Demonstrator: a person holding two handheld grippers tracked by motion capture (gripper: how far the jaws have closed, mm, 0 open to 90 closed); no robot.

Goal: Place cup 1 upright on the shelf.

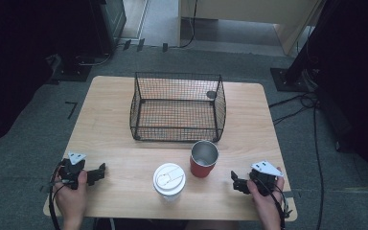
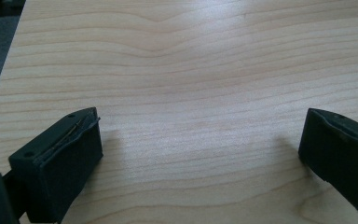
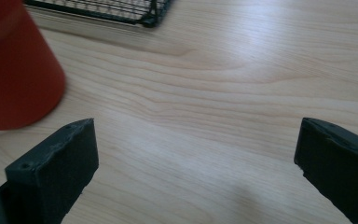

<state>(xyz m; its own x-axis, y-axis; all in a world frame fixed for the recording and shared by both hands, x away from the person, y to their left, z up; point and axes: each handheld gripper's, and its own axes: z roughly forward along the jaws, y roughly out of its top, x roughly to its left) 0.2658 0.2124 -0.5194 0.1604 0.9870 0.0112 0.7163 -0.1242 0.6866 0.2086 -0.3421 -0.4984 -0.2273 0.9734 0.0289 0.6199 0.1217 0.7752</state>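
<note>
Between both wide-jawed grippers, left (image 1: 97, 173) and right (image 1: 239, 185), red cup (image 1: 203, 159) stands upright, mouth up.

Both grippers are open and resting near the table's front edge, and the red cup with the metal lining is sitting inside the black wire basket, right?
Not quite. In the high view the red cup with the metal lining stands on the light wooden table, just outside the front right corner of the black wire basket, not inside it. The rest holds: the left gripper and right gripper are open near the front edge.

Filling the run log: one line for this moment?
left gripper: open, empty | right gripper: open, empty, beside red metal-lined cup | white lidded paper cup: upright, untouched | black wire mesh basket: empty
</note>
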